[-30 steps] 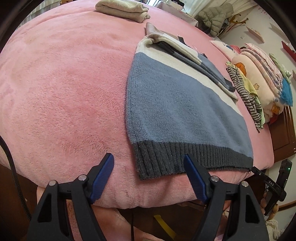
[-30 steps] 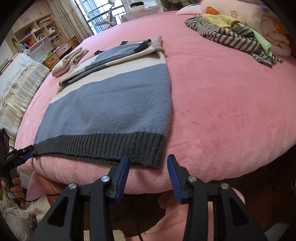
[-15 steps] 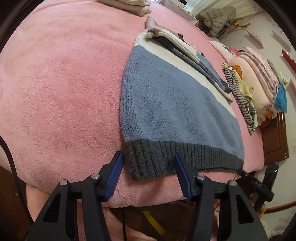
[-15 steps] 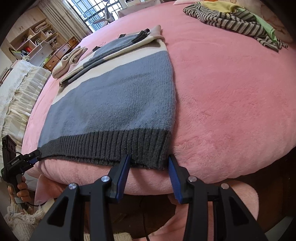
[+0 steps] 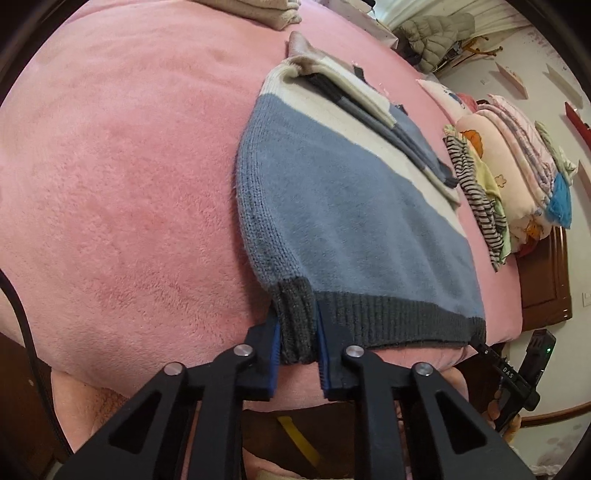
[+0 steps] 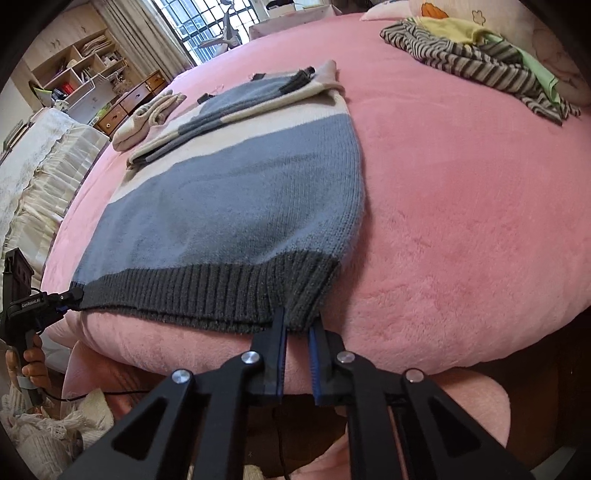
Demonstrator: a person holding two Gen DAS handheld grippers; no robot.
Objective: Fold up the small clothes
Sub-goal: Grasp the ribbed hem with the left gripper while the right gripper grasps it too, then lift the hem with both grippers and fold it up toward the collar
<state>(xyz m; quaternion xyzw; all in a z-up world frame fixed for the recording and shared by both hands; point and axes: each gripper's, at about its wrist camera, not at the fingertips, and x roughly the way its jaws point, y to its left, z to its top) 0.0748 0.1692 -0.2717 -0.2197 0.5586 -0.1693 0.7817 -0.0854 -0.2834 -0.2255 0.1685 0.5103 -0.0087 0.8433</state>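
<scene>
**Now both claws grip the sweater's hem**

Seen from the left wrist, the left claw point(image 5: 297, 341) is pinched onto the near left corner of the knitted sweater point(image 5: 343, 221), with the dark grey ribbed hem bunched up between its blue-lined fingers point(image 5: 274, 350). The sweater lies flat on the pink bed point(image 5: 122, 177), its blue body running away from the camera to a cream band, sleeves folded across the top. Along the bed's right side sits a heap of striped clothes point(image 5: 476, 199) against pillows point(image 5: 517, 155). A folded beige item point(image 5: 258, 9) rests at the far edge. The right claw's tip point(image 5: 480, 341) meets the hem's far corner.

Over at the right wrist, the right claw point(image 6: 295, 341) is clamped on the sweater's point(image 6: 236, 192) near right corner, the ribbing gathered between its fingers point(image 6: 279, 347). The left claw point(image 6: 70, 297) holds the opposite corner, a hand point(image 6: 31, 363) on its grip. Striped clothes point(image 6: 480, 62) lie far right on the bed point(image 6: 461, 192); a folded beige item point(image 6: 147, 118) sits at far left, with shelves point(image 6: 74, 77) behind.
</scene>
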